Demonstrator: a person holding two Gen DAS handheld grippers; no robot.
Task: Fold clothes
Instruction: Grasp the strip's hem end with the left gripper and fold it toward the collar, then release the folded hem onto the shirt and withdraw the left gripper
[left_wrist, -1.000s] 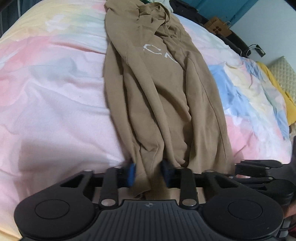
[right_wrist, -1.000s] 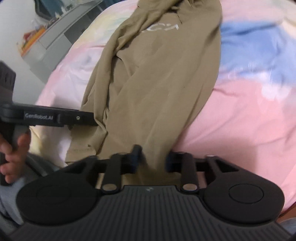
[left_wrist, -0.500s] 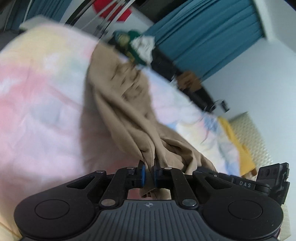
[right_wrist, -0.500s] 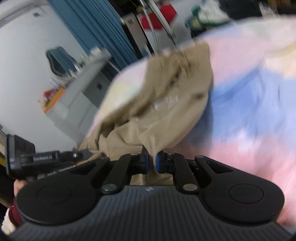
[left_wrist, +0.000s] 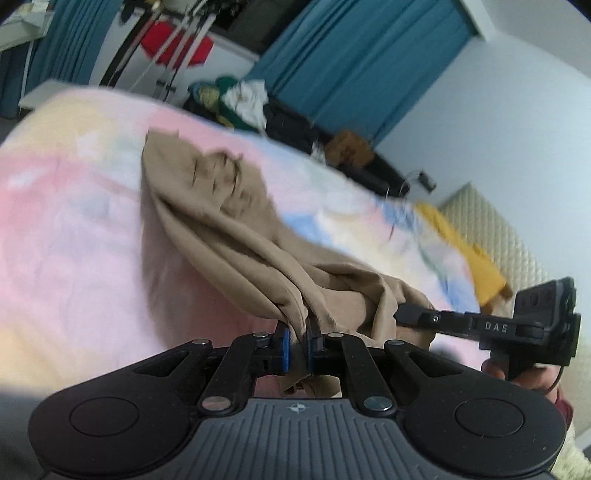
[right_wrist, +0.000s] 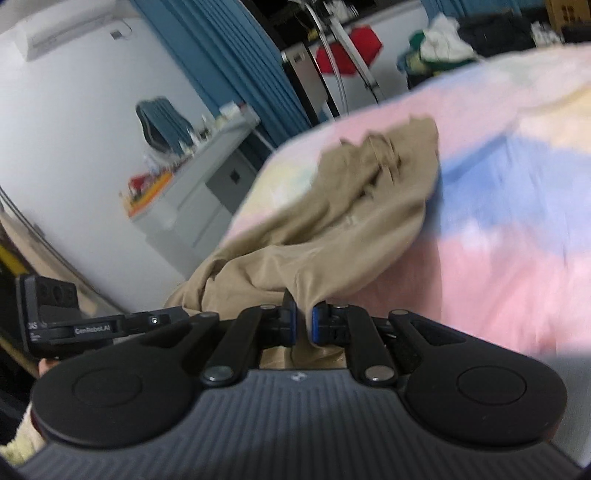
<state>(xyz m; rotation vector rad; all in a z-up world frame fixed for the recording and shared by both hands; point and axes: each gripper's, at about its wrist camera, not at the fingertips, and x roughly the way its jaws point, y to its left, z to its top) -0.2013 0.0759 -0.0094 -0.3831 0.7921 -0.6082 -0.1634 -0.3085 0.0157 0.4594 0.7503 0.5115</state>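
gripping tan shirt hem, left claw, right claw

Soft matt tan cloth shirt, fleecy pastel bedspread, matt black plastic tongs

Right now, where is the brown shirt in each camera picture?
Left wrist view: the brown shirt runs from upper left of middle down to the left gripper, which pinches its near edge.
Right wrist view: the shirt fills the middle and runs down to the right gripper, which is shut on it.
Shared landmark: the pastel bedspread under the shirt.
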